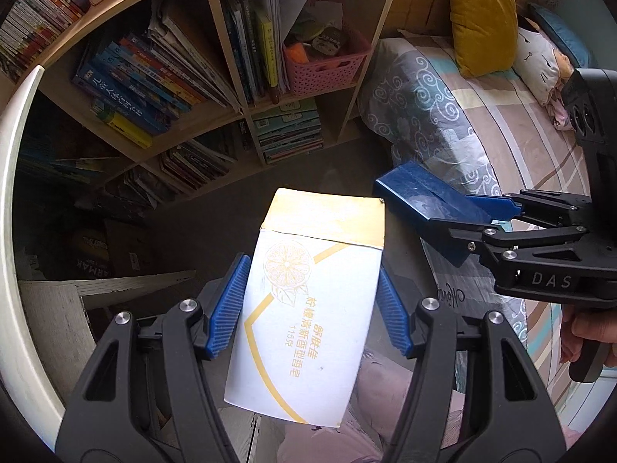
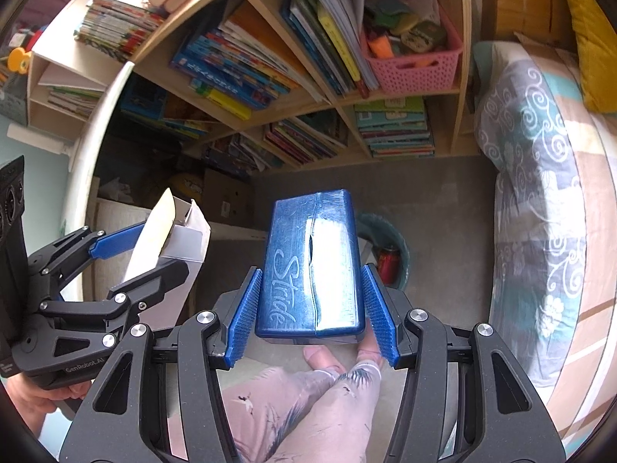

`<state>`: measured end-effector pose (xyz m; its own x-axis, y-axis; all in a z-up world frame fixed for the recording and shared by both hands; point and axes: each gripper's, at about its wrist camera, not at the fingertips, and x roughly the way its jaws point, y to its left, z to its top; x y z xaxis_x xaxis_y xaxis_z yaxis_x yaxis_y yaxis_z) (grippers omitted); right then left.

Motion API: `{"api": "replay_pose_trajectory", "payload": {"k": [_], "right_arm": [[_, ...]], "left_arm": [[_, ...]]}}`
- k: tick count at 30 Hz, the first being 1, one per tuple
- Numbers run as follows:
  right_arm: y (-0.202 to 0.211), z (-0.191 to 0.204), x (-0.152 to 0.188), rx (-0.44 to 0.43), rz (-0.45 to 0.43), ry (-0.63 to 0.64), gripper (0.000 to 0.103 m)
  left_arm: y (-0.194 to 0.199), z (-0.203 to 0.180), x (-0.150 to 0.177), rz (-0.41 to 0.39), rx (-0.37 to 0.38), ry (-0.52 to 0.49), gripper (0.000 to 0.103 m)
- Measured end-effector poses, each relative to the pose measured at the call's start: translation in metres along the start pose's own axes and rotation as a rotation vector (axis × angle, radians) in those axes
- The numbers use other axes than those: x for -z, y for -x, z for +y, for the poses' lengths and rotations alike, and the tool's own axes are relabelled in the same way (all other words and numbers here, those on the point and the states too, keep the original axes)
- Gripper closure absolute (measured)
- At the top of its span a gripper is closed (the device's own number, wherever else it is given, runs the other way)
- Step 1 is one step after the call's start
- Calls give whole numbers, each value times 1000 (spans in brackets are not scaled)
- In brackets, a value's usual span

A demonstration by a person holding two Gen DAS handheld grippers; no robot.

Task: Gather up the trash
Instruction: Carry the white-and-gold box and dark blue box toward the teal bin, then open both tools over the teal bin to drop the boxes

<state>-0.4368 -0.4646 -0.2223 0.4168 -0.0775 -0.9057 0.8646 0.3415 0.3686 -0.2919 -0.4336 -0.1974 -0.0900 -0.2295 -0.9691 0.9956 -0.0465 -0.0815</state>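
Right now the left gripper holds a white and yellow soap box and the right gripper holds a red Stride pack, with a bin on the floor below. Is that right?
Not quite: the Stride pack is blue, not red, as the right wrist view shows. The rest holds: the left gripper clamps the white and yellow soap box, the right gripper clamps the pack, and a bin sits on the floor below.

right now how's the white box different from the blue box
The white box is pale card with a yellow lemon drawing and a tan end; the blue box is glossy dark blue with "Stride" written on it. The white box's far end flap stands open in the right wrist view, while the blue box looks closed. The left gripper holds the white box, the right gripper the blue. Both are small rectangular packs, clamped by their long sides.
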Motion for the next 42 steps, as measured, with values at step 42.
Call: {"api": "replay_pose_trajectory", "payload": {"k": [42], "right_arm": [[-181,-85,10,-46,208,-175,49]], "left_arm": [[-204,13,19,291,-7,26,41]]}}
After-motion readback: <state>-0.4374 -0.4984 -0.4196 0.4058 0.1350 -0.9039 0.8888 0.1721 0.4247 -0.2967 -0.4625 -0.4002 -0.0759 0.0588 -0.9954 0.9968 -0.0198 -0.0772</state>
